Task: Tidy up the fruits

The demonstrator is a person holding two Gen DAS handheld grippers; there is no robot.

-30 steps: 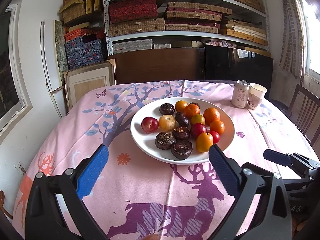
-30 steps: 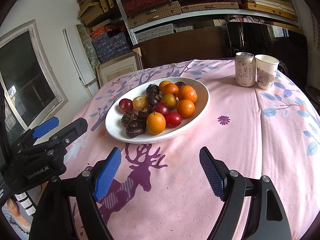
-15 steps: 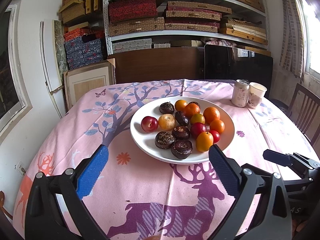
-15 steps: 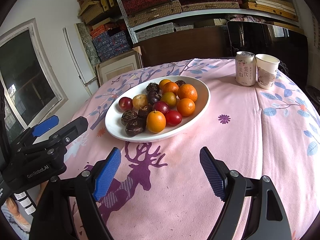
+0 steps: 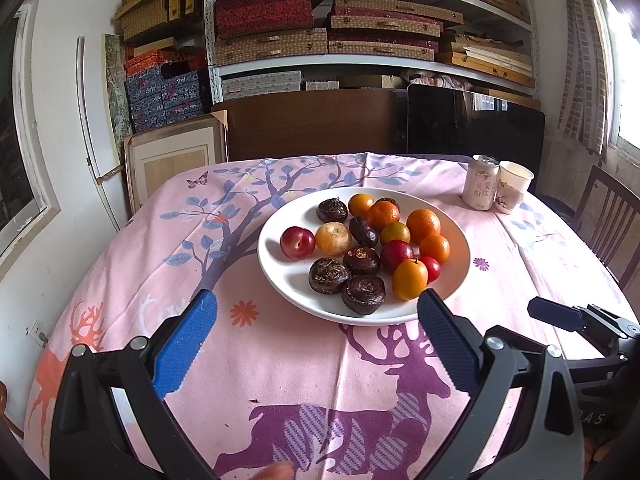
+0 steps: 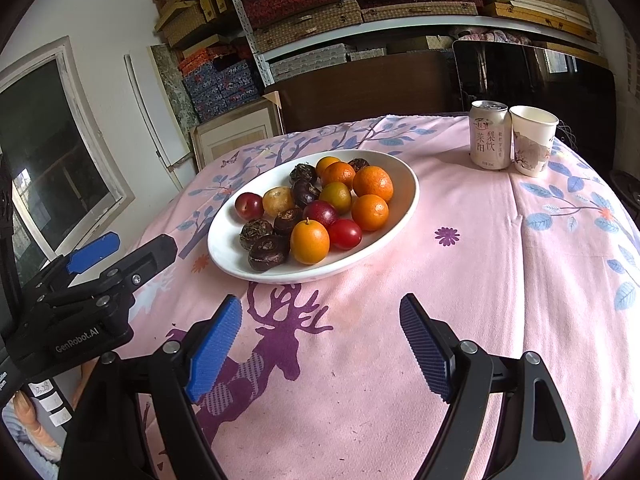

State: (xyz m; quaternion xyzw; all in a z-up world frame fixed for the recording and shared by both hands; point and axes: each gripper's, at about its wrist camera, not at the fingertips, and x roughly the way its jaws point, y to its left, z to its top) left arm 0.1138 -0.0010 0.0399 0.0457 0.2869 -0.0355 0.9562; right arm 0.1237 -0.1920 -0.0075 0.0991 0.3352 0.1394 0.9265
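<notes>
Pink tablecloth [image 5: 304,364] everywhere, with a purple deer and a blue-leafed tree printed on it, and right in the middle sits the white plate [image 5: 280,276] with all the fruit. I've got a set of tongs in each hand and both are just hanging over the cloth on my side of the plate, tilted down toward it. My left gripper [image 5: 316,340] has its blue pads spread wide with nothing between them, only bare cloth and the near rim of the plate showing in the gap. Same deal with my right gripper [image 6: 320,340]: jaws wide apart, nothing held, not touching anything.

On the plate it's a mixed heap. Dark brown water chestnuts [image 5: 363,294] bunch up at the near edge, with a couple more further back. One red plum [image 5: 297,243] sits a bit apart on the left side of the plate, just beside a pale yellow fruit [image 5: 333,238]. Oranges [image 5: 423,225] cluster on the right and at the back, and one glossy orange fruit [image 6: 309,241] lies at the front, touching a small red tomato-looking one [image 6: 345,233].

Off at the far right of the table stands a drink can [image 6: 490,135] with a paper cup [image 6: 531,140] right against it, well apart from the plate. Shelves of patterned boxes [image 5: 272,44] fill the back wall.
</notes>
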